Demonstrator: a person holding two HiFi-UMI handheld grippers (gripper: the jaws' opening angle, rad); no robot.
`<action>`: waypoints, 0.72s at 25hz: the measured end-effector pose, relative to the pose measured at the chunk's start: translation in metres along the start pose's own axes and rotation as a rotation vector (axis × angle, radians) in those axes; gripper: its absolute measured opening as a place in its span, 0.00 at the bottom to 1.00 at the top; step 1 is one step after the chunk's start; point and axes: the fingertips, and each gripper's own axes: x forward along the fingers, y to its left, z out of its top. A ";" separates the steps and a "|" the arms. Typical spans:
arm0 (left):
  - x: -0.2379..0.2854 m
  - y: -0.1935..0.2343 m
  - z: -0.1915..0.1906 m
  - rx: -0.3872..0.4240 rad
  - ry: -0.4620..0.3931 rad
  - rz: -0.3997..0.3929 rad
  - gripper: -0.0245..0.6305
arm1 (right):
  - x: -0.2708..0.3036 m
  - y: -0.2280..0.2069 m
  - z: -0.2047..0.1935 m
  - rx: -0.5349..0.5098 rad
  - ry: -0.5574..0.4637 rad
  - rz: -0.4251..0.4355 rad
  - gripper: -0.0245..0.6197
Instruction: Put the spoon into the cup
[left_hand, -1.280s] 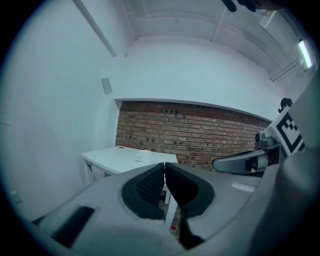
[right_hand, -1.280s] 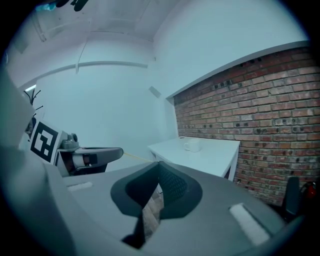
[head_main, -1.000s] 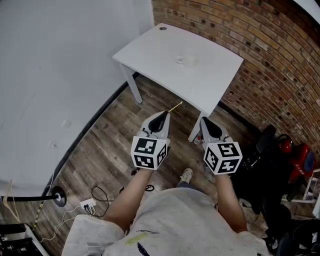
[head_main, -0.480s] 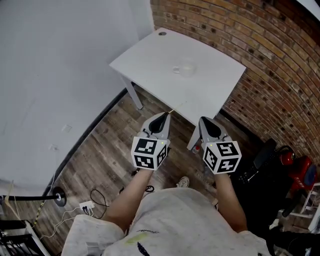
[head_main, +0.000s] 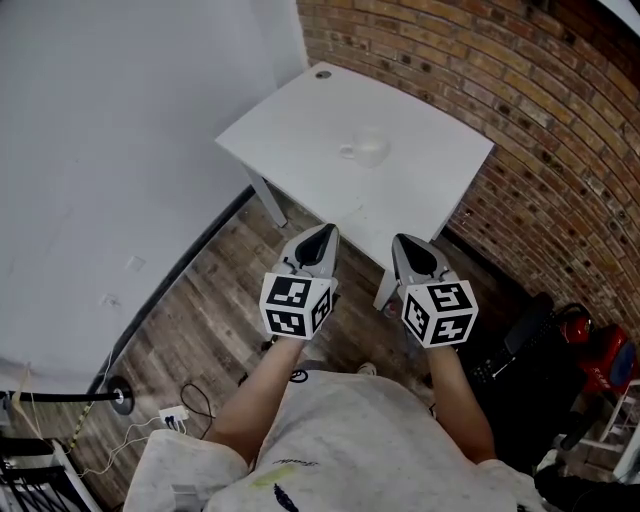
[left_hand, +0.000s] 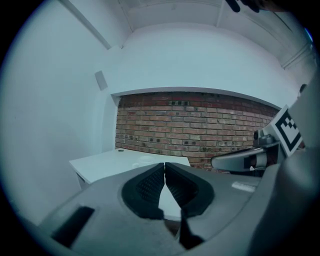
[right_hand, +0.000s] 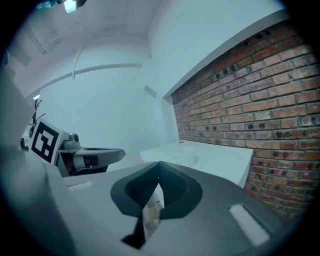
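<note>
Left tool (head_main: 322, 238) pressed tight on a thin yellow spoon (right_hand: 132, 158), right tool (head_main: 408, 246) pressed together, empty. Nearer now to the small white cup (head_main: 368, 150) on the white tabletop (head_main: 300, 130), but well apart.

Your head camera looks steeply down over the left gripper (head_main: 325, 233) and right gripper (head_main: 399, 243) to the white table (head_main: 300, 125); their cameras face level toward that table and the brick wall (head_main: 520, 90).

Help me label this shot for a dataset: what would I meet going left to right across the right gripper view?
left gripper → spoon held in it → cup on the white table → brick wall
</note>
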 end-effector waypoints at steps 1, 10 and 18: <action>0.004 0.001 0.001 0.000 -0.002 0.001 0.05 | 0.003 -0.002 0.002 -0.002 -0.001 0.001 0.05; 0.047 0.020 0.006 -0.008 -0.009 -0.013 0.05 | 0.035 -0.025 0.011 -0.016 0.000 -0.014 0.05; 0.105 0.054 0.017 -0.006 -0.013 -0.059 0.05 | 0.091 -0.049 0.029 -0.021 0.002 -0.055 0.05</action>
